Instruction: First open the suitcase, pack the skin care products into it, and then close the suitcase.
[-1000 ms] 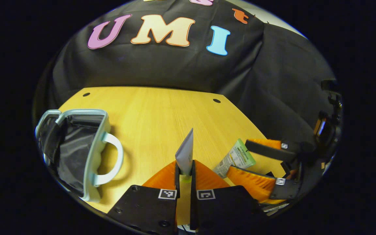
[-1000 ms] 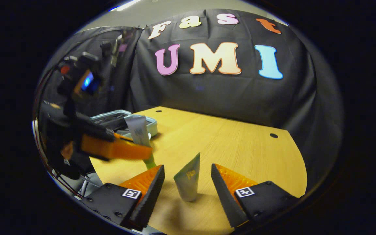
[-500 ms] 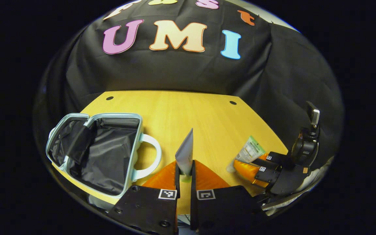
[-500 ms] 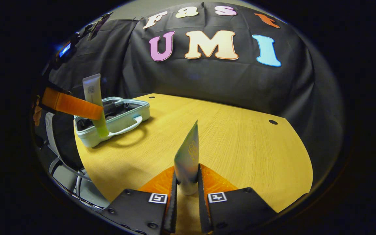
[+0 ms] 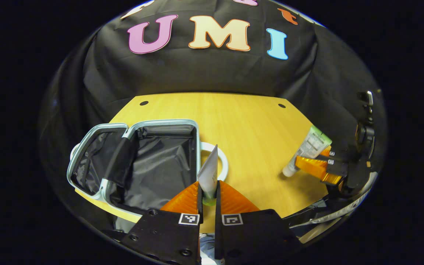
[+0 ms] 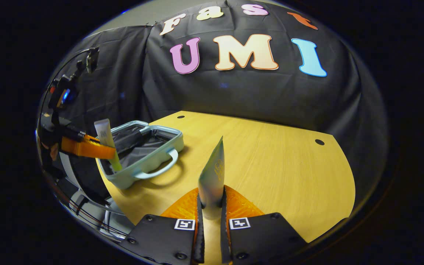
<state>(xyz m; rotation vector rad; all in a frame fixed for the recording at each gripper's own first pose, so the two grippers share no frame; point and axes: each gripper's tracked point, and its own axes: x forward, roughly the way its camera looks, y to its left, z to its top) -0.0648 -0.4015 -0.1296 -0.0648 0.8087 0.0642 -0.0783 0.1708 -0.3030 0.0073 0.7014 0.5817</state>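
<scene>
Left gripper (image 5: 207,197): I pinch a soft, light tube (image 5: 208,173) near its cap.
Right gripper (image 6: 211,206): I clamp a second tube (image 6: 212,176) low.

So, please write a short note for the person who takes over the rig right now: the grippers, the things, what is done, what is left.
Left gripper: shut on a grey tube with a green cap, held near the open suitcase's handle.
Right gripper: shut on a green-topped tube, above the wooden table, to the right of the case.
Done: suitcase lies open on the table; its dark lining shows no products yet; both tubes are picked up.
Left: put both tubes into the case, then close the lid.
</scene>
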